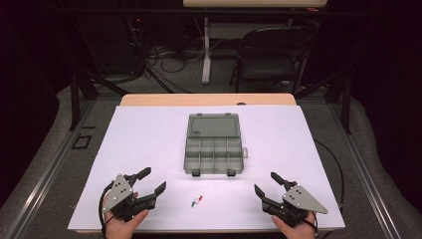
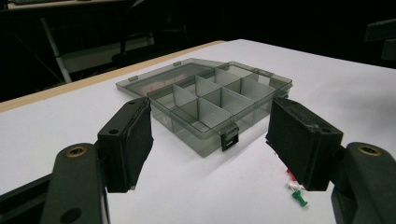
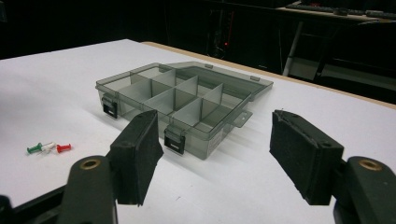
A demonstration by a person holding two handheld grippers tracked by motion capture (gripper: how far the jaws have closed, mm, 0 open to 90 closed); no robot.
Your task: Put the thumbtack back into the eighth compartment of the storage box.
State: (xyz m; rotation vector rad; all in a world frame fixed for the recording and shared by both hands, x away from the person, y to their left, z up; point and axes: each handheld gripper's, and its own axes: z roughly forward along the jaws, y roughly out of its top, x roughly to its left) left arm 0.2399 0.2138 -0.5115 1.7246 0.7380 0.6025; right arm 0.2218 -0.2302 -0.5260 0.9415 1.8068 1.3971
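A white tabletop (image 1: 149,149) carries a grey, see-through plastic box (image 1: 214,154) at its middle, lid (image 1: 213,125) folded flat open on the far side. Dividers split the box into eight small compartments in two rows of four, and two dark latches (image 1: 196,173) sit on its near edge. In the right gripper view the compartments that can be seen into hold nothing.

Three pushpins lie close together on the bare tabletop just in front of the box, between the two hands: a green pushpin (image 1: 192,203), a white pushpin (image 1: 195,201) and a red pushpin (image 1: 200,198). In the right gripper view they lie in a short row, touching or nearly so, well apart from the box.

The left hand-held gripper (image 1: 152,180) rests at the near left of the tabletop, held by a hand (image 1: 124,221), its jaws spread wide and empty, angled toward the box. The right hand-held gripper (image 1: 266,183) sits at the near right in the other hand (image 1: 293,228), its jaws likewise spread wide with nothing between them.

Beyond the tabletop stand a dark folding chair (image 1: 271,55) and a tangle of cables (image 1: 164,55) on the floor.
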